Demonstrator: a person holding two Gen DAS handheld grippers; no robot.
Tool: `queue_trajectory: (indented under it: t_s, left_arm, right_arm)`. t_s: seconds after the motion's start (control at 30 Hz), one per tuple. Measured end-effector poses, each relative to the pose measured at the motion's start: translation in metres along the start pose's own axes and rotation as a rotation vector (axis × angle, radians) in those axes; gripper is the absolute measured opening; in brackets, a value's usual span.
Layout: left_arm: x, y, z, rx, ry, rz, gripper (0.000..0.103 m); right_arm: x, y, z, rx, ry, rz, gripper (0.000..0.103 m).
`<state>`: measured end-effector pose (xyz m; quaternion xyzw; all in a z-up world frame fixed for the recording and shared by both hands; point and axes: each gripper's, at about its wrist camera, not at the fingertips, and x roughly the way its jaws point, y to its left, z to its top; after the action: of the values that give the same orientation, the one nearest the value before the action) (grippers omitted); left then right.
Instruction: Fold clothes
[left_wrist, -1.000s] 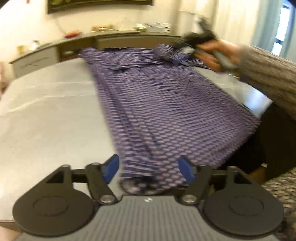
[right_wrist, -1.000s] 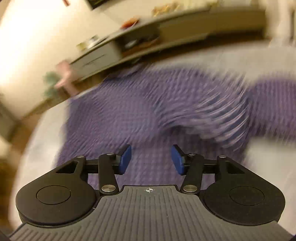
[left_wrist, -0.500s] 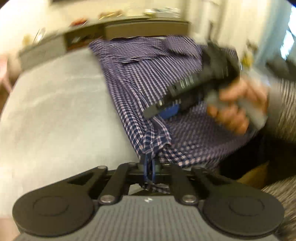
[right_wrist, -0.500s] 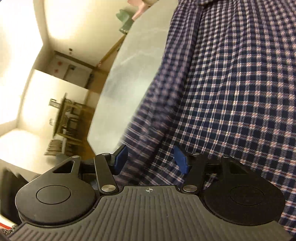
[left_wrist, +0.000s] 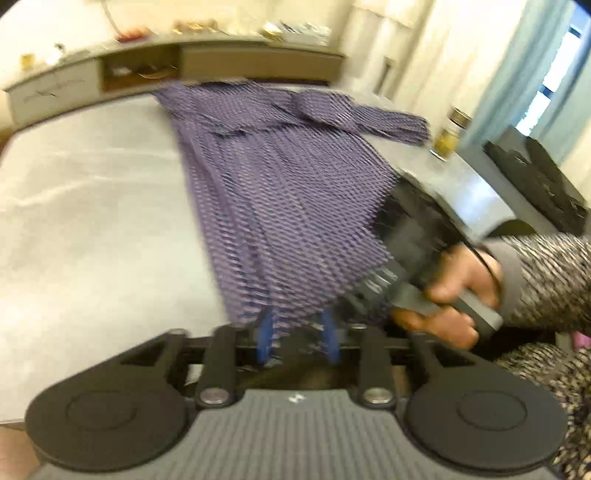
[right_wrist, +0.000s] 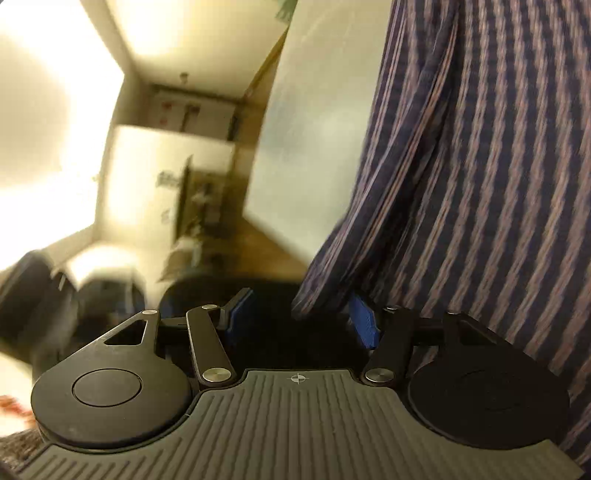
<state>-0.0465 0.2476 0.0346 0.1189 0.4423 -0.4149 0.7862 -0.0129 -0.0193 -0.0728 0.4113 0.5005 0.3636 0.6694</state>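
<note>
I see one purple-and-navy checked button shirt (left_wrist: 280, 192) spread lengthwise on the pale grey table top (left_wrist: 92, 206), its collar end at the far edge and its hem at the near edge, where it reaches my left gripper (left_wrist: 297, 339). That gripper's two blue pads (left_wrist: 265, 338) stand a narrow gap apart, and the hem fabric runs down between them; the frame is smeared, so I think the cloth is only loosely between the pads, not pinched, but I cannot tell for sure. One sleeve (left_wrist: 384, 120) stretches off to the far right of the table.

In the left wrist view my right hand (left_wrist: 452, 295), in a grey knit cuff, grips the handle of the black right gripper (left_wrist: 402, 240), which sits on the shirt's near right edge. In the right wrist view the right gripper (right_wrist: 301, 321) has its two blue pads (right_wrist: 364, 325) wide apart, nothing clamped; a hanging fold of the shirt (right_wrist: 461, 166) drapes in front of the right-hand pad and fills the right side of the view, with the table top (right_wrist: 314, 129) to its left.

Beyond the table's far edge runs one long low cabinet (left_wrist: 147, 66) with small items on top. Two jars (left_wrist: 448, 134) stand at the far right, near a light blue curtain (left_wrist: 517, 74).
</note>
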Motion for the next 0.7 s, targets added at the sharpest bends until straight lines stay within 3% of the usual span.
queue_trajectory:
  t_s: [0.1, 0.17, 0.23, 0.27, 0.3, 0.4, 0.53, 0.7]
  left_arm:
    - [0.012, 0.01, 0.002, 0.007, 0.015, 0.052, 0.045]
    - [0.021, 0.015, 0.004, -0.001, 0.008, 0.056, 0.048]
    - [0.03, 0.026, 0.01, -0.02, -0.028, 0.059, 0.055]
    - [0.038, 0.035, 0.017, -0.049, -0.037, 0.057, 0.055]
    - [0.051, 0.043, 0.023, -0.087, -0.034, 0.051, 0.055]
    - [0.093, 0.057, 0.042, -0.109, 0.009, 0.061, 0.052]
    - [0.152, 0.049, 0.048, 0.031, 0.114, 0.132, 0.049]
    - [0.168, 0.044, 0.044, 0.079, 0.119, 0.169, 0.053]
  right_arm:
    - [-0.008, 0.016, -0.003, -0.093, -0.105, -0.107, 0.055]
    - [-0.008, 0.022, 0.0, -0.112, -0.131, -0.154, 0.054]
    - [-0.004, 0.023, 0.001, -0.114, -0.145, -0.182, 0.047]
    - [-0.001, 0.024, -0.001, -0.119, -0.149, -0.187, 0.021]
    - [0.001, 0.025, -0.004, -0.127, -0.153, -0.194, 0.004]
    - [0.001, 0.031, -0.014, -0.163, -0.181, -0.22, 0.003]
    - [-0.01, 0.044, -0.027, -0.207, -0.234, -0.236, 0.0]
    - [-0.026, 0.058, -0.048, -0.216, -0.28, -0.265, 0.0]
